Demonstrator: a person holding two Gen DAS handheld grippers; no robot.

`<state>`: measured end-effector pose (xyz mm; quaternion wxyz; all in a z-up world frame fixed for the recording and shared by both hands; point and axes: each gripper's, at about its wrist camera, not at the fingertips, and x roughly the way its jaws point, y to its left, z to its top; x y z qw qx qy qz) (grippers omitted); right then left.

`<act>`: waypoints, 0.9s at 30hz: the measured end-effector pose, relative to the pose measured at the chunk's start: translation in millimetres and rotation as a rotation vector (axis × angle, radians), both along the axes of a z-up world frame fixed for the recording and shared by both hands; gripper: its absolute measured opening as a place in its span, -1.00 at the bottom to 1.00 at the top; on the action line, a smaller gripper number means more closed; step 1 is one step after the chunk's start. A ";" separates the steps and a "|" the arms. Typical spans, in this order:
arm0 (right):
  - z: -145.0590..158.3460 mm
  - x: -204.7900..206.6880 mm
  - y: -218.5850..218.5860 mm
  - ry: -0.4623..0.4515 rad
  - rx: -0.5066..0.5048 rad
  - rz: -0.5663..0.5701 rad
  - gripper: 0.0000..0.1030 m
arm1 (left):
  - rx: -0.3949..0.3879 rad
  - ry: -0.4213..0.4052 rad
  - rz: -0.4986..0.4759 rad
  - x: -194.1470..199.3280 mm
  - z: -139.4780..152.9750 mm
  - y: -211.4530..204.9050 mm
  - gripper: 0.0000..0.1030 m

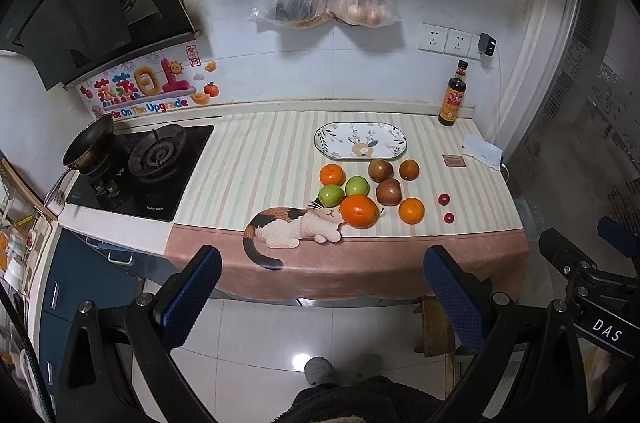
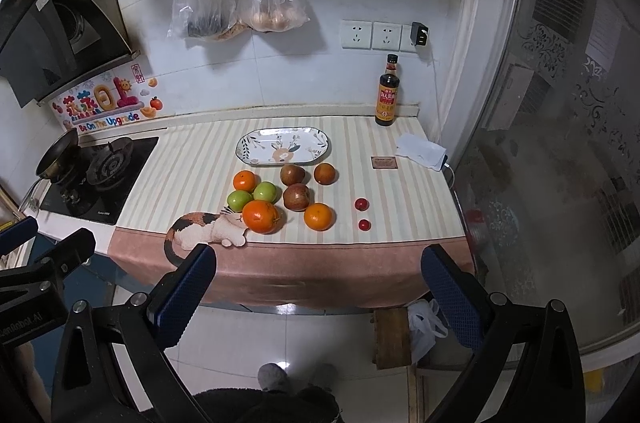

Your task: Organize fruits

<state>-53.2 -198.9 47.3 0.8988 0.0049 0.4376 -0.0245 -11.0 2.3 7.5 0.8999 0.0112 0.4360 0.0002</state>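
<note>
Fruits (image 1: 360,191) on counter, before plate (image 1: 360,140)

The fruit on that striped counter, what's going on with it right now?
Nothing has been picked up yet. A person holds two grippers, the left gripper and the right gripper, both open and empty, back from the counter edge above the floor. The oval floral plate holds no fruit. In front of it, loose on the striped tablecloth, lie four oranges, the largest orange nearest, two green apples, two reddish-brown pears and two small red fruits.
</note>
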 end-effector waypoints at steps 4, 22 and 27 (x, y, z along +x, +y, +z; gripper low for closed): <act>-0.5 0.3 1.1 0.002 0.000 0.002 1.00 | -0.002 0.001 0.002 0.4 -0.1 1.7 1.00; -5.5 5.2 2.7 0.000 0.009 -0.006 1.00 | -0.001 -0.001 0.006 5.6 -1.3 10.4 1.00; -6.3 8.2 3.4 -0.001 0.014 -0.007 1.00 | -0.001 -0.001 0.004 5.1 -1.0 9.3 1.00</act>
